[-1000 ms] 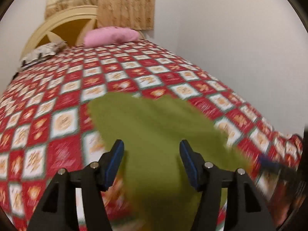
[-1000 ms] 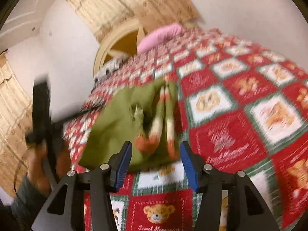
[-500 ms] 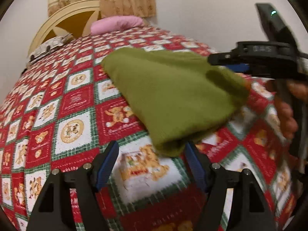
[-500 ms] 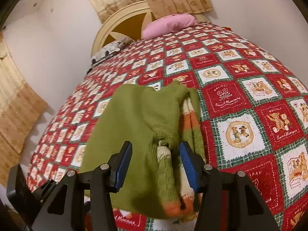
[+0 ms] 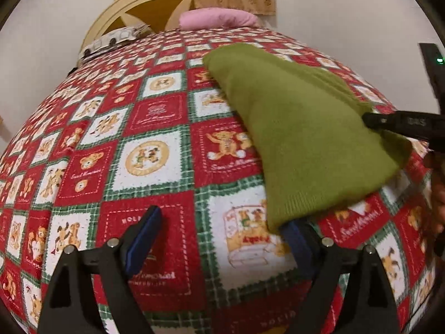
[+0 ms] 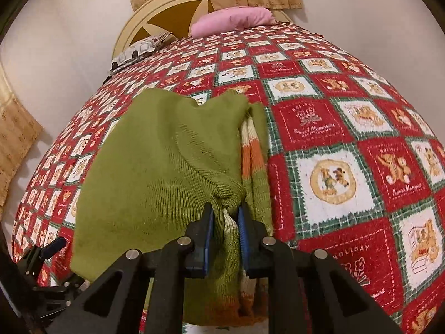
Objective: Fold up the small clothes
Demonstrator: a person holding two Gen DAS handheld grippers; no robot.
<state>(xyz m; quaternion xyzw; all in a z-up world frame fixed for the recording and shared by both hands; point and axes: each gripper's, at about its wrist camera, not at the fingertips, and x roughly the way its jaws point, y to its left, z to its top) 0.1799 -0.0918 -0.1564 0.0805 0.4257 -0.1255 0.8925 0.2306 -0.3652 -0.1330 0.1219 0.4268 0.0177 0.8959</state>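
A small green knit sweater (image 6: 167, 172) with orange and cream striped cuffs lies partly folded on the bed. My right gripper (image 6: 224, 222) is shut on a bunched fold of it near its lower edge. In the left wrist view the sweater (image 5: 300, 128) lies to the right. My left gripper (image 5: 219, 233) is open and empty over the quilt; its right fingertip (image 5: 294, 239) sits just under the sweater's near corner. The right gripper's body (image 5: 400, 123) shows at the sweater's right edge.
The bed is covered by a red, white and green teddy-bear quilt (image 6: 347, 144). A pink pillow (image 6: 233, 21) and a patterned pillow (image 6: 139, 50) lie at the cream headboard (image 6: 167, 11). White walls stand close behind and to the right.
My right gripper has closed on the sweater's fold. My left gripper has shifted left, so the sweater now lies further to its right.
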